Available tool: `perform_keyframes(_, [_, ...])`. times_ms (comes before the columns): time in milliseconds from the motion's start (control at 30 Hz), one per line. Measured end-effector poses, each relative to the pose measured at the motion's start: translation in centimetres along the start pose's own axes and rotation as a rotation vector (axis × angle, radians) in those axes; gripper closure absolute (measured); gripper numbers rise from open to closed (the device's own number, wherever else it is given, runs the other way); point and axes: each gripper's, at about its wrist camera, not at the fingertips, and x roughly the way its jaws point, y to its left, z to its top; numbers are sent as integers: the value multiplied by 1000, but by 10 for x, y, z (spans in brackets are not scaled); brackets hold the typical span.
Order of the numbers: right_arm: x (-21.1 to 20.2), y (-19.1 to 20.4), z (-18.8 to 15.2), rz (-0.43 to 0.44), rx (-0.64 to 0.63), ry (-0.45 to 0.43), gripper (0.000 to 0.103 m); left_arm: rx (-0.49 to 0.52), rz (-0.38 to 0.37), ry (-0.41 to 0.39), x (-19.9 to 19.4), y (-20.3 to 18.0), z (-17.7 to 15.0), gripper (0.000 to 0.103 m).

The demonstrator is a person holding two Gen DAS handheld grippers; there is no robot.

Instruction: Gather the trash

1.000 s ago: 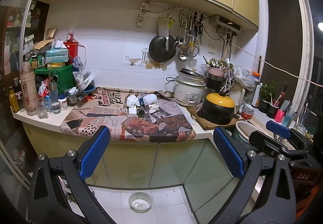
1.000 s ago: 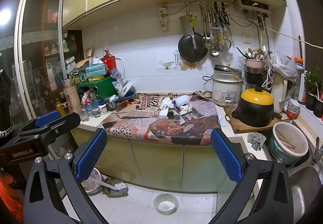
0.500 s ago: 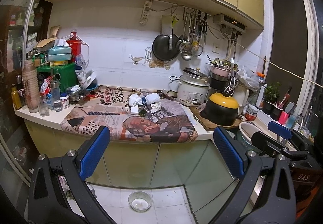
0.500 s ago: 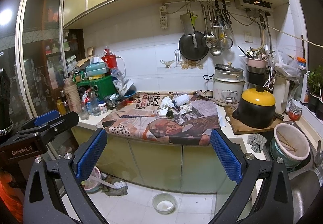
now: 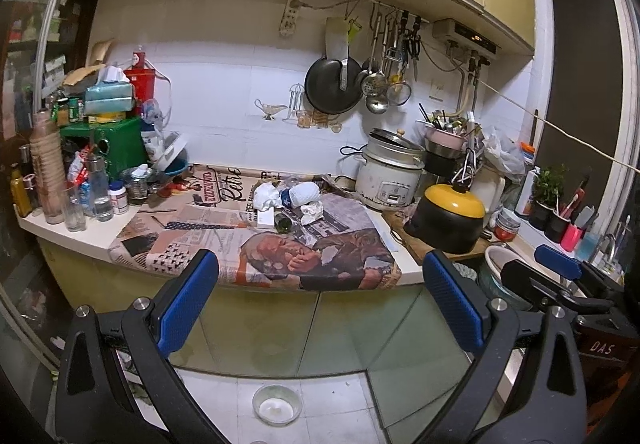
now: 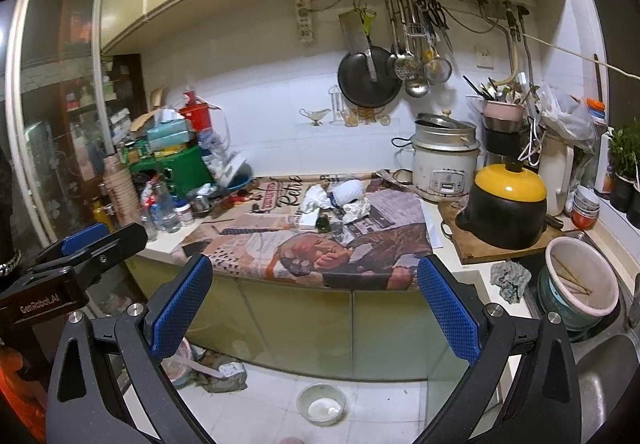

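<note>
A heap of trash lies mid-counter on spread newspaper [image 5: 280, 244]: crumpled white tissues [image 5: 267, 195] [image 6: 316, 198], a white wad [image 5: 312, 211] [image 6: 357, 209], a white roll [image 5: 305, 193] [image 6: 349, 191], a small white box [image 5: 264, 219] and a dark bottle on its side [image 5: 283, 223] [image 6: 322, 223]. My left gripper [image 5: 320, 296] is open and empty, well short of the counter. My right gripper [image 6: 314, 298] is open and empty too, also back from the counter edge. Each gripper shows at the other view's edge: the right gripper [image 5: 560, 276], the left gripper [image 6: 80, 248].
Left counter end is packed with bottles, stacked cups [image 5: 46, 168] and a green box [image 5: 116, 148]. A rice cooker [image 5: 390, 174], yellow-lidded black pot [image 5: 450, 218] and sink with a bowl [image 6: 580, 280] stand right. A small bowl [image 5: 276, 404] sits on the floor; rubbish [image 6: 224, 372] lies below the cabinets.
Both views have shifted slightly, the counter sitting a little closer and lower in frame. Both grippers stay open and empty; the trash has not moved.
</note>
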Motion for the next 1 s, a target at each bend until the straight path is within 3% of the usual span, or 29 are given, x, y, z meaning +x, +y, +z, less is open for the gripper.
perform_keyframes(367, [114,-17,36,-72,55,49,1,35,10,11,132,50,48,1])
perform_keyframes(533, [169,-23,50,-117,103,88,1,96,10,98,210,74,67,1])
perform_keyframes(667, [212,-28,52,-145,119,121,1,90,44,137,264,95,69,1])
perform_keyframes(1000, [350,-45,46,-24,127,338,6,41,153,301,383,134,51,1])
